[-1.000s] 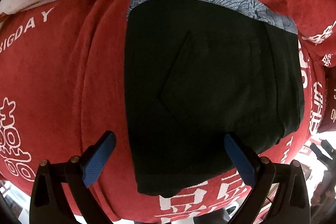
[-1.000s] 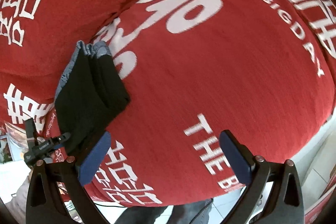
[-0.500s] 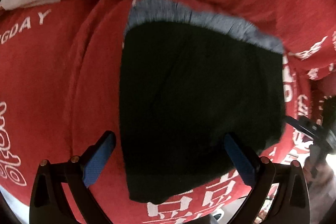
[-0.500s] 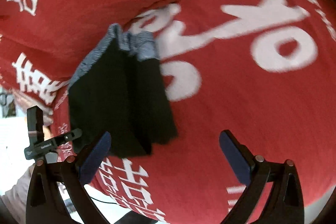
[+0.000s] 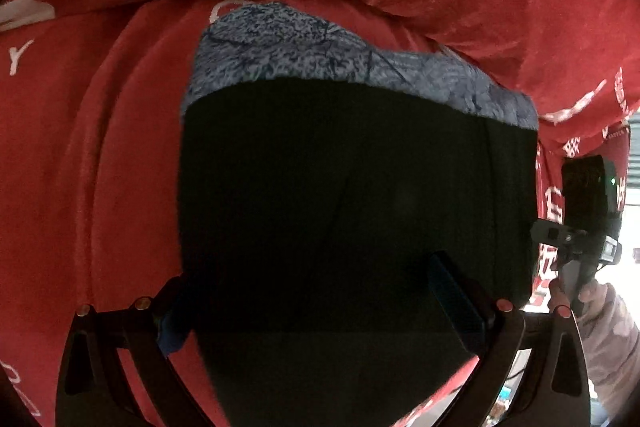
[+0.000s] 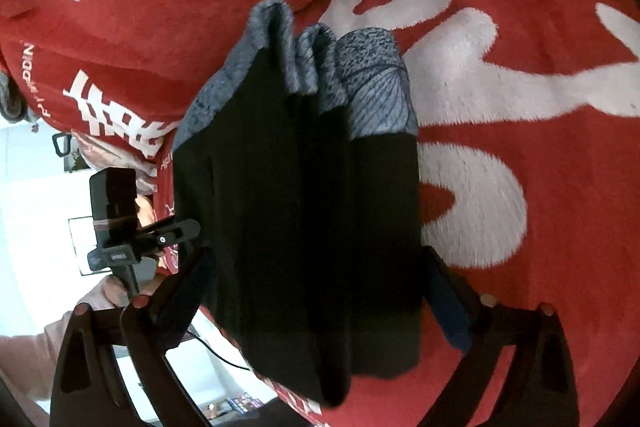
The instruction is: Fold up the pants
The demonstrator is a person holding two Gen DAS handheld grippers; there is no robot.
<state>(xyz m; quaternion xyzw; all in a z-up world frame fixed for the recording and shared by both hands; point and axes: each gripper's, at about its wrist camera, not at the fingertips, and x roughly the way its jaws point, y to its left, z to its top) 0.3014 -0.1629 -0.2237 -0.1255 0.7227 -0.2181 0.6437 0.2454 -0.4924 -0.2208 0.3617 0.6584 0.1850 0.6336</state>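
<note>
On the red blanket (image 5: 100, 187), folded pants (image 5: 340, 207) sit at 12 o'clock between both wide-open, empty claws (image 5: 320, 303) (image 6: 320, 295), so one sloppy pinch could drag layers and undo the fold.

The pants (image 5: 352, 211) are black, with a grey-blue band (image 5: 340, 63) along the top that carries a fine dark line pattern; in the right wrist view the lines look like leaf veins. The blanket (image 5: 88, 163) under them is red with white lettering and large white characters. The gripper fingers (image 5: 454, 301) are black with blue pads.
</note>
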